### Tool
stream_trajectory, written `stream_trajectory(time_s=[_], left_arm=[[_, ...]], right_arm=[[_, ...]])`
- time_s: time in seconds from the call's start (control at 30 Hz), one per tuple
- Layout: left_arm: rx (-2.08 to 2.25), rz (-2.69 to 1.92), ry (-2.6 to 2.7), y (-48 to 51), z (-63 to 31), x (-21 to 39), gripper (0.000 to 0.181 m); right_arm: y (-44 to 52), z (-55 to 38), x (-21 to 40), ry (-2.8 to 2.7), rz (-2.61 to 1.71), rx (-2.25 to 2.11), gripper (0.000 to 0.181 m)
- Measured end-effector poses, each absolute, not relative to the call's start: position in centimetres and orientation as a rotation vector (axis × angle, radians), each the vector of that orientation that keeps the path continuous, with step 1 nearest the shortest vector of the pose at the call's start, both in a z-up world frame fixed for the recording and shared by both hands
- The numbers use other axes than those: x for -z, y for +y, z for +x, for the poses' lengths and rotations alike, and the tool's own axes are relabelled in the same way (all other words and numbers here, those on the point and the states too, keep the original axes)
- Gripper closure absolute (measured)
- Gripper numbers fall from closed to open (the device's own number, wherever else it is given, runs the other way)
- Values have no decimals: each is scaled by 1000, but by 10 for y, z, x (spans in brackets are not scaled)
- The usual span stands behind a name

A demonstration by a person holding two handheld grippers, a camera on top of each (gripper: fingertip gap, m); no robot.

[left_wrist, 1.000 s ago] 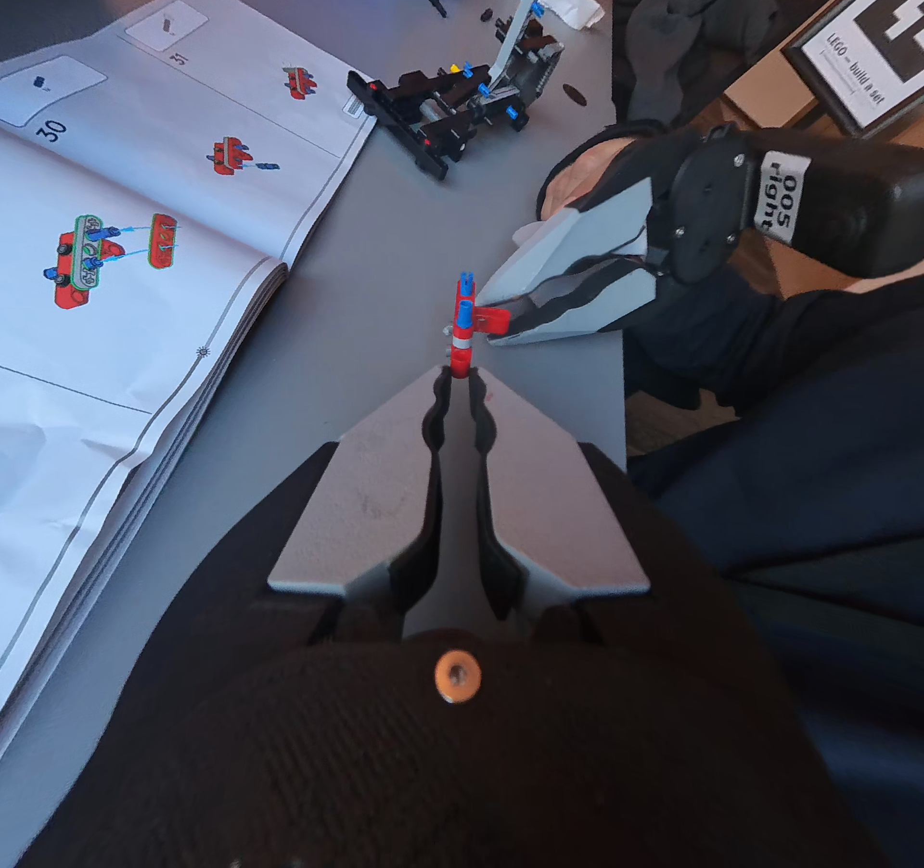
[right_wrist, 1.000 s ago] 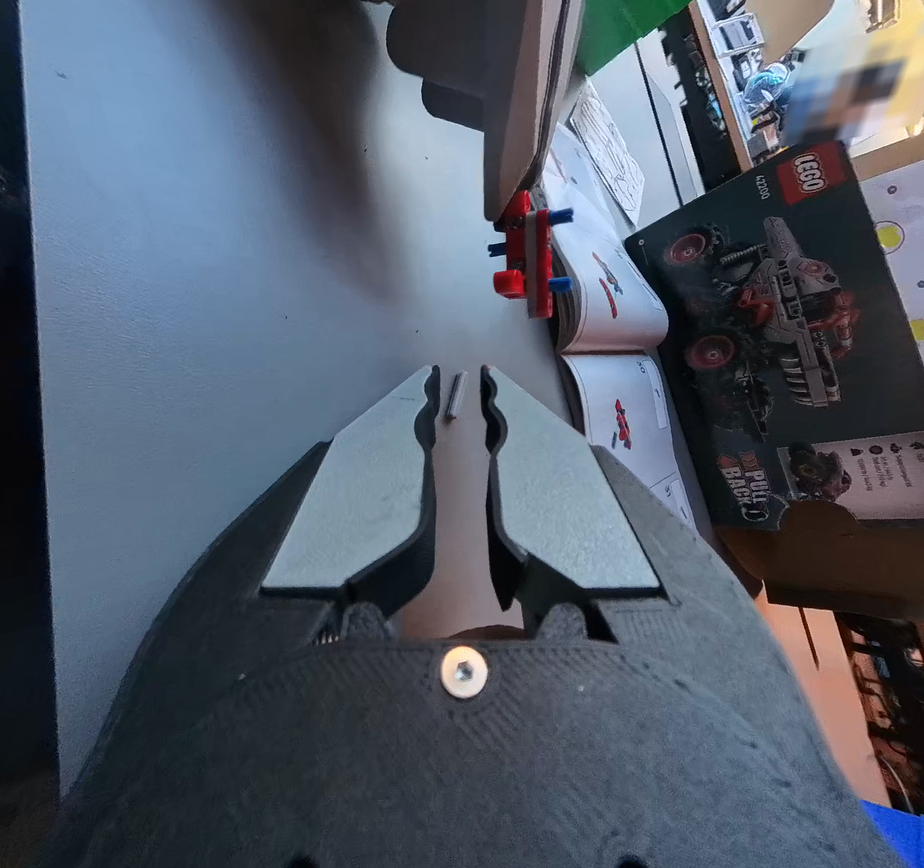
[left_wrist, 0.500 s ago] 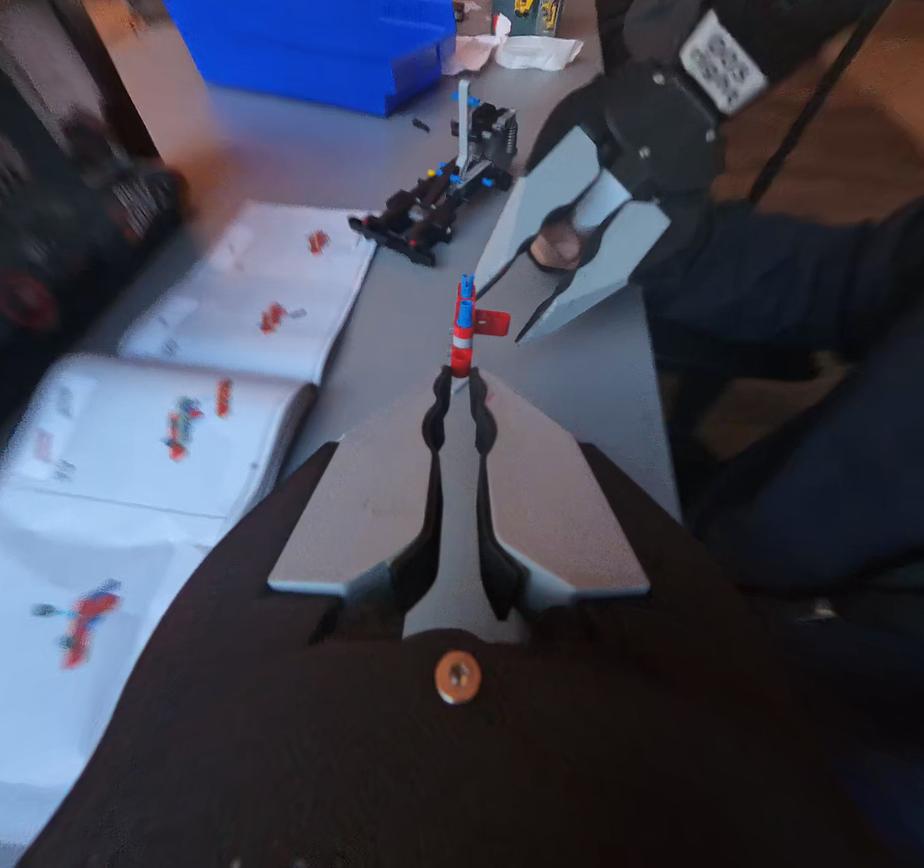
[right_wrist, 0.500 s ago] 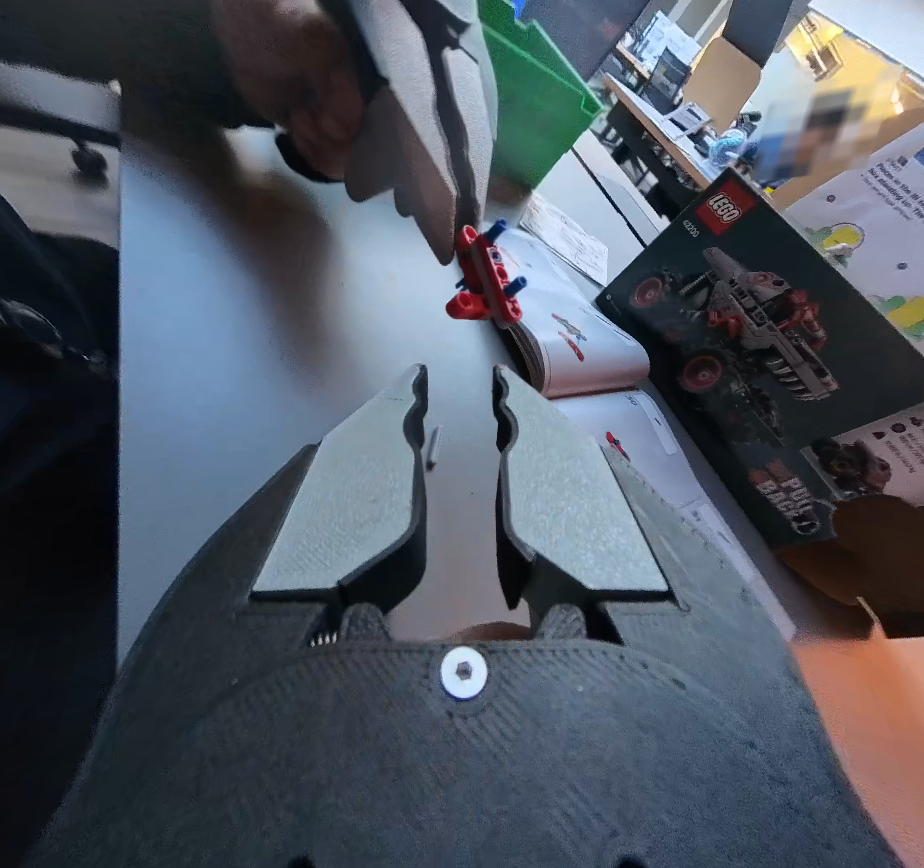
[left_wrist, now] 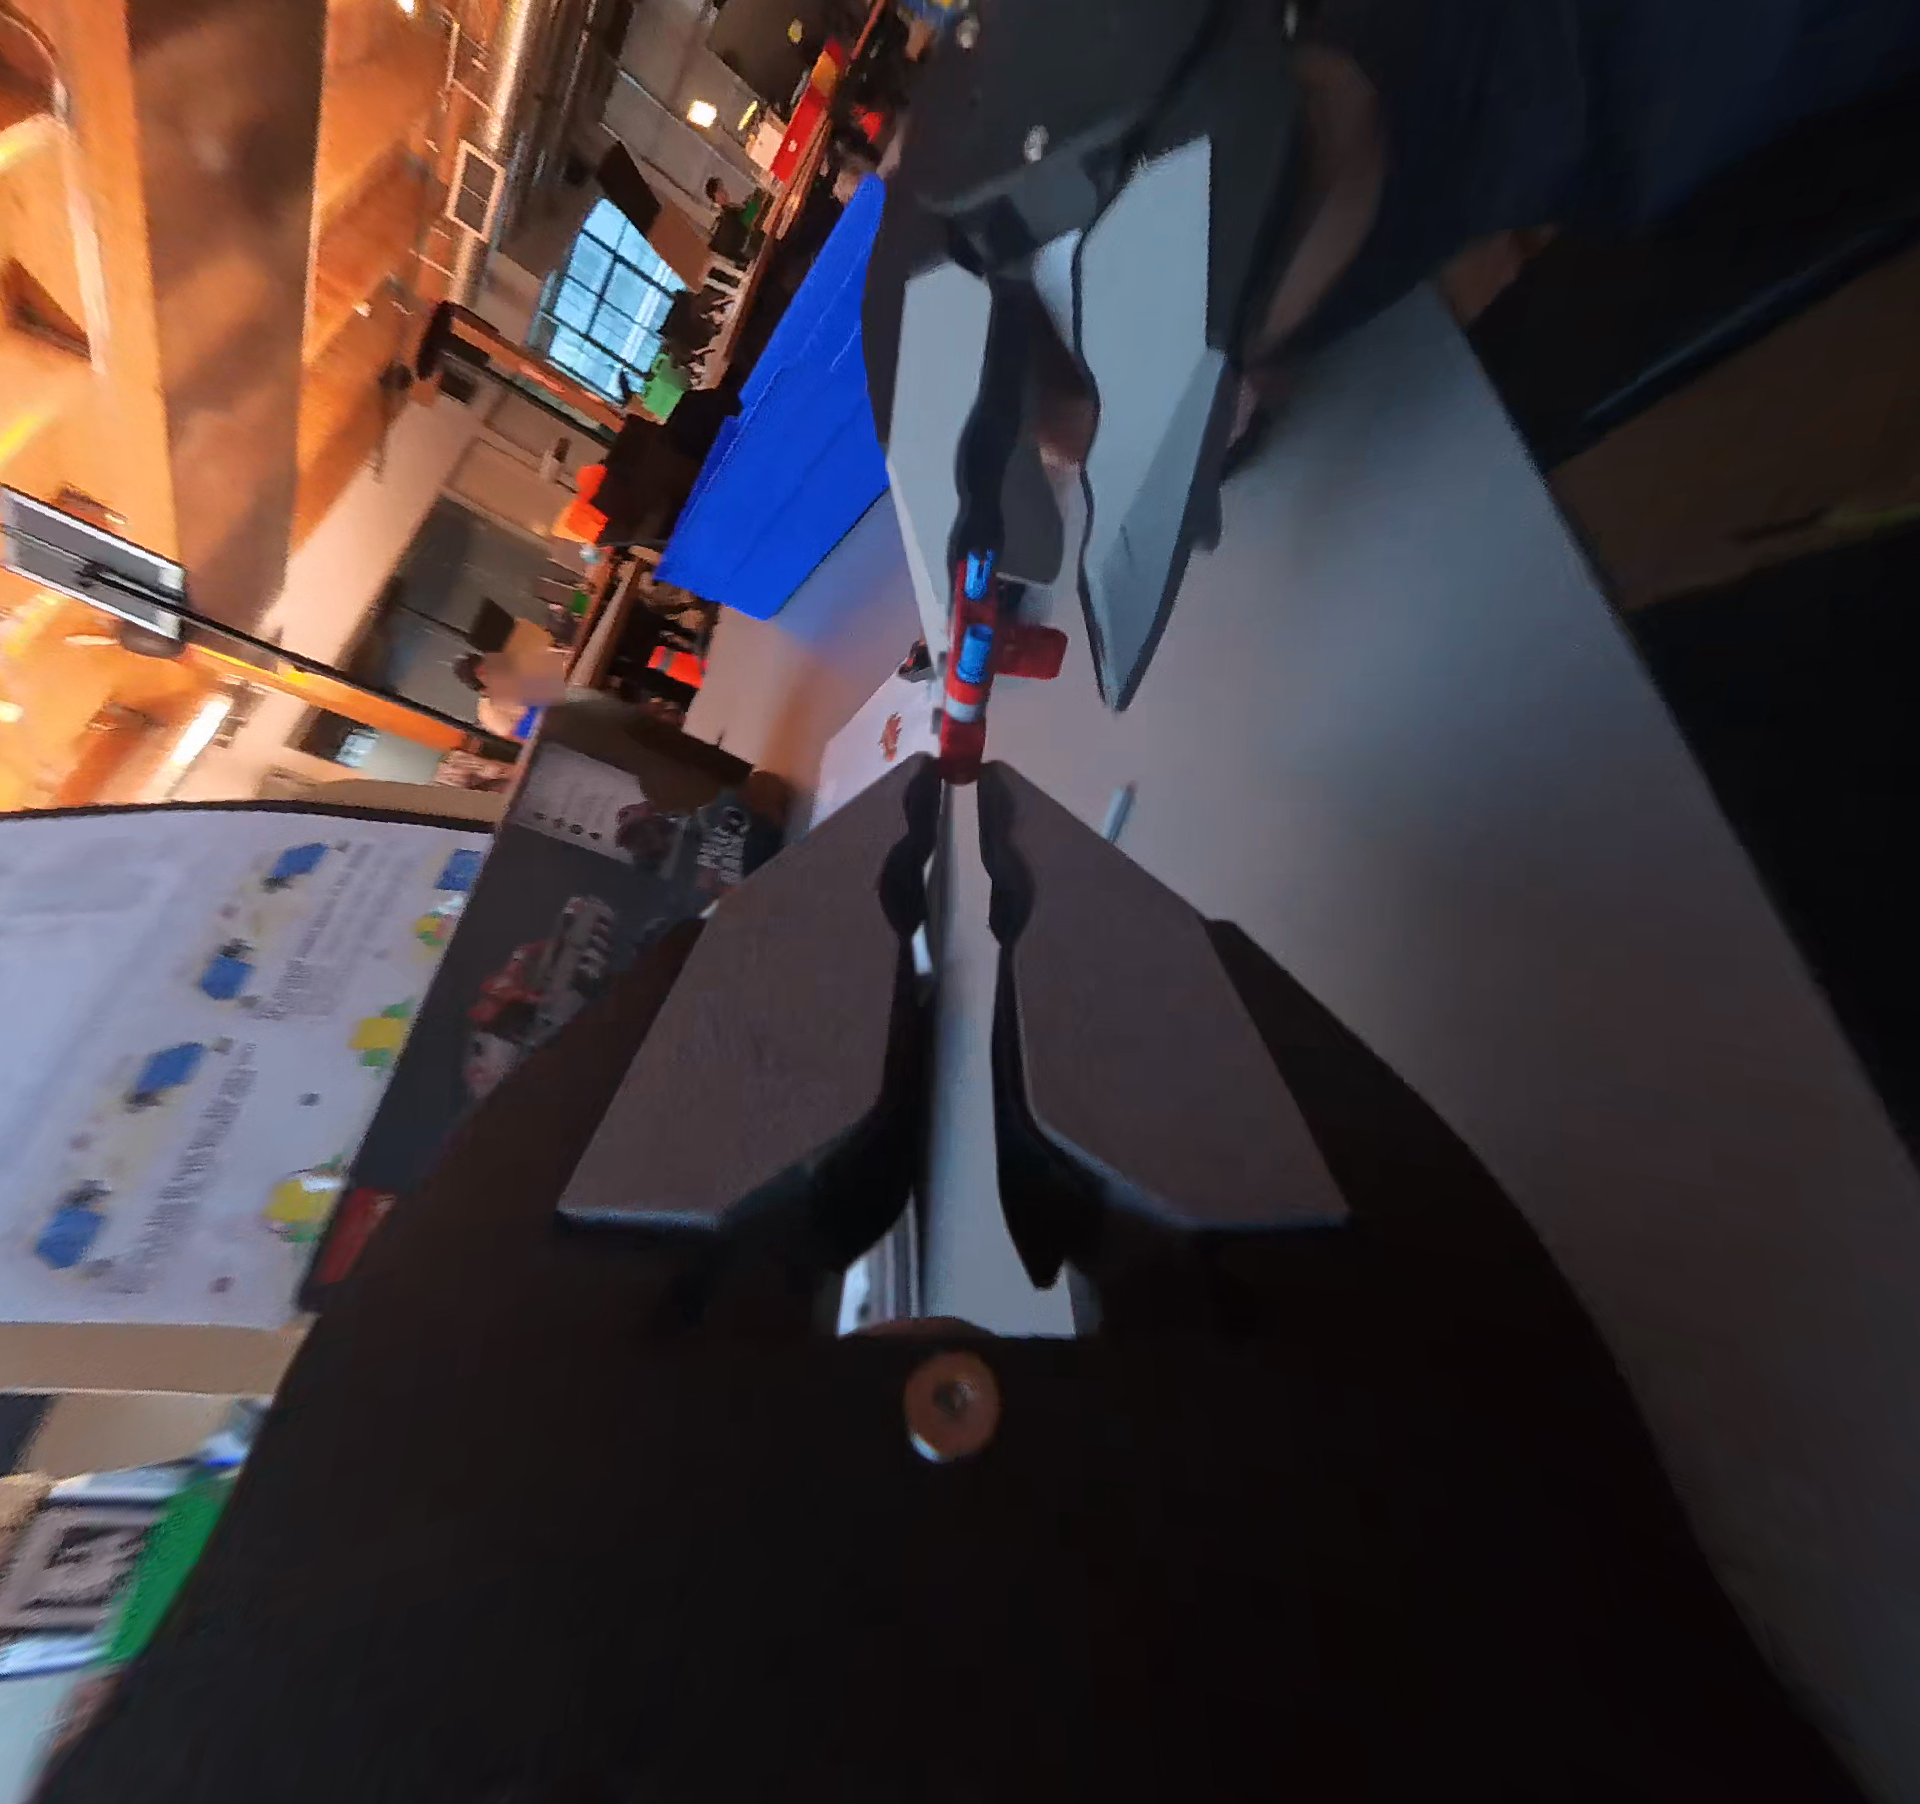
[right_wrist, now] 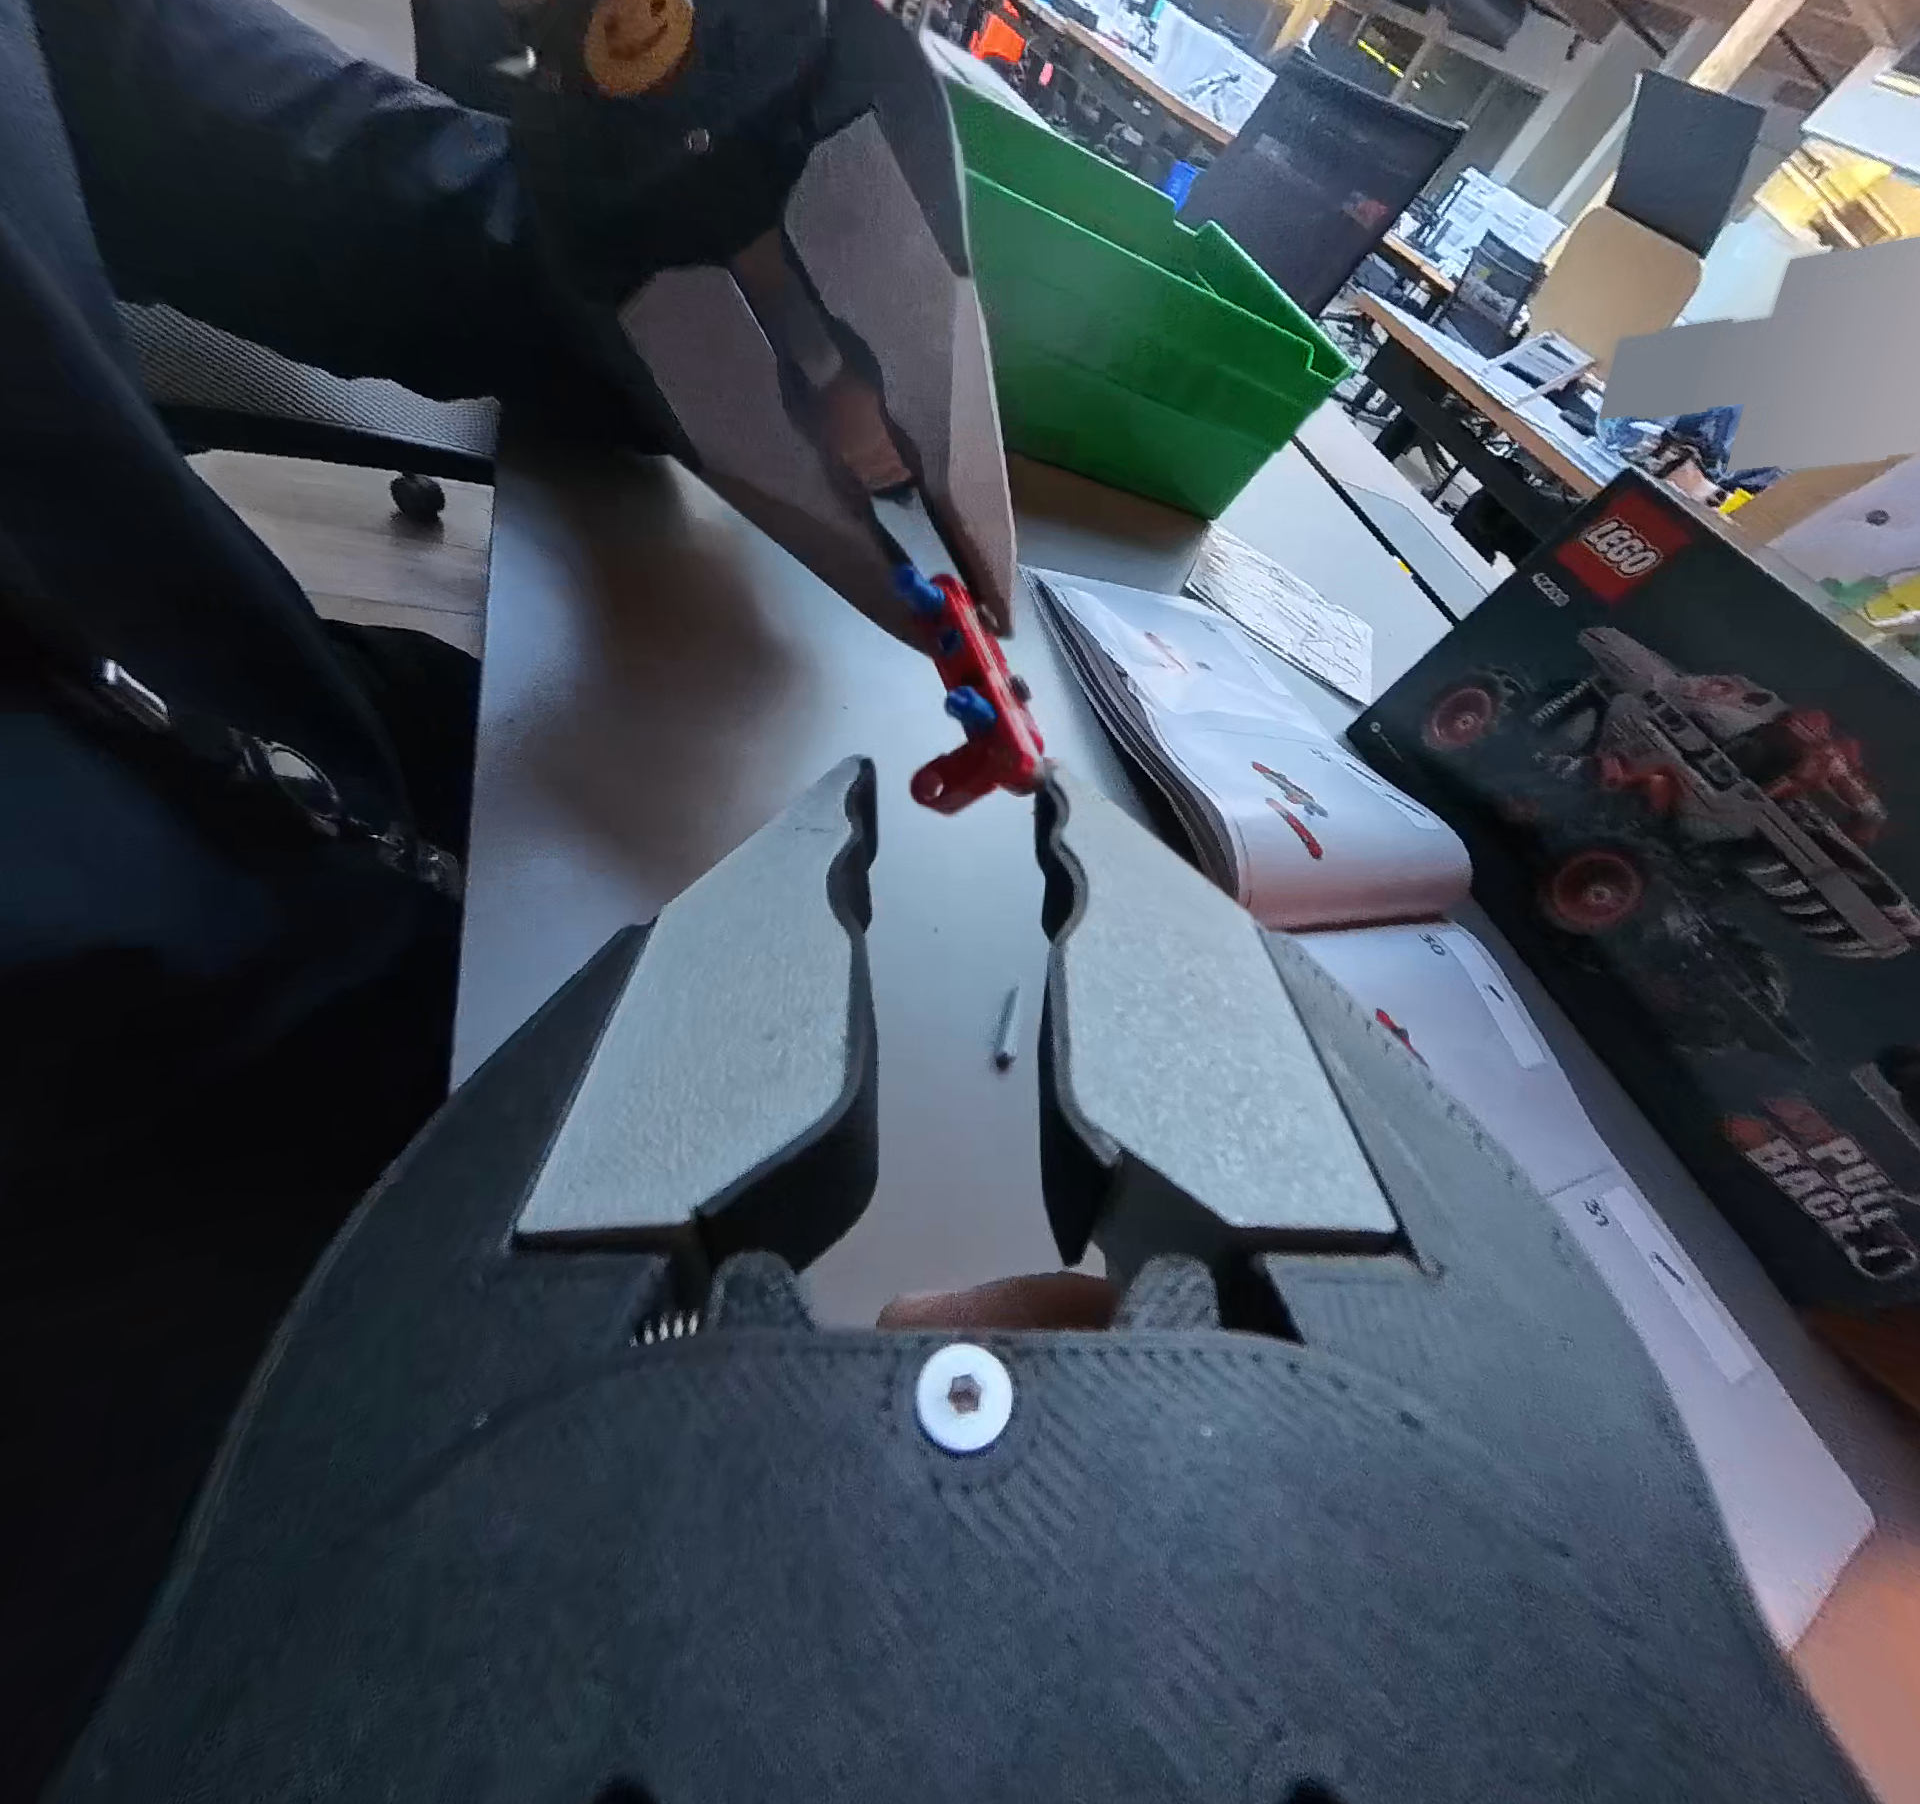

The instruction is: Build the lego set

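My left gripper (left_wrist: 958, 775) is shut on a small red Lego piece with blue pins (left_wrist: 972, 665) and holds it up in the air above the grey table (left_wrist: 1403, 819). In the right wrist view the same piece (right_wrist: 977, 705) hangs from the left gripper (right_wrist: 951, 601), its free end just in front of my right fingertips. My right gripper (right_wrist: 951, 786) is open and empty; its jaws stand apart on either side of the piece's end. A small grey axle pin (right_wrist: 1005, 1025) lies on the table below; it also shows in the left wrist view (left_wrist: 1115, 812).
The open instruction booklet (right_wrist: 1257, 778) lies on the table to the right, with the dark Lego box (right_wrist: 1704, 819) beyond it. Green bins (right_wrist: 1122, 341) stand at the back, a blue bin (left_wrist: 790, 445) at the table's other end. A person's dark sleeve (right_wrist: 208, 196) is at left. The grippers are tip to tip, or close to it.
Both grippers have lifted and tilted. The left one still grips the red piece; the right one has opened wider and come up to the piece's free end, leaving the axle pin below.
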State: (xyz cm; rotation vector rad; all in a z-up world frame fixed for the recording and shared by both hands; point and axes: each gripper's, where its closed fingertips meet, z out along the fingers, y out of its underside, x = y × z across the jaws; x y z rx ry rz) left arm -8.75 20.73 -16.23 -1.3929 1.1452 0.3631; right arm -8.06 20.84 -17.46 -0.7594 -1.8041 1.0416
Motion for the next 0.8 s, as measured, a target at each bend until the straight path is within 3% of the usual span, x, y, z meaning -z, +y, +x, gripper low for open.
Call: stream_trajectory(time_s=[0.37,0.43,0.7,0.8], left_arm=[[-481,-1400,1166,213,-90,175,176],[-457,-1399,1170,212,-85,177,170],[-482,-1443,1150,218,-89,181,171],[-492,-1465,1113,220,-94,179,161]], right_arm=[[217,-83,174,-1772,-778,-969,164],[218,-84,173,-1760,-777,-966,173],[225,-90,181,-1773,-881,-956,174],[227,-96,177,-1736,-975,-1030,174]])
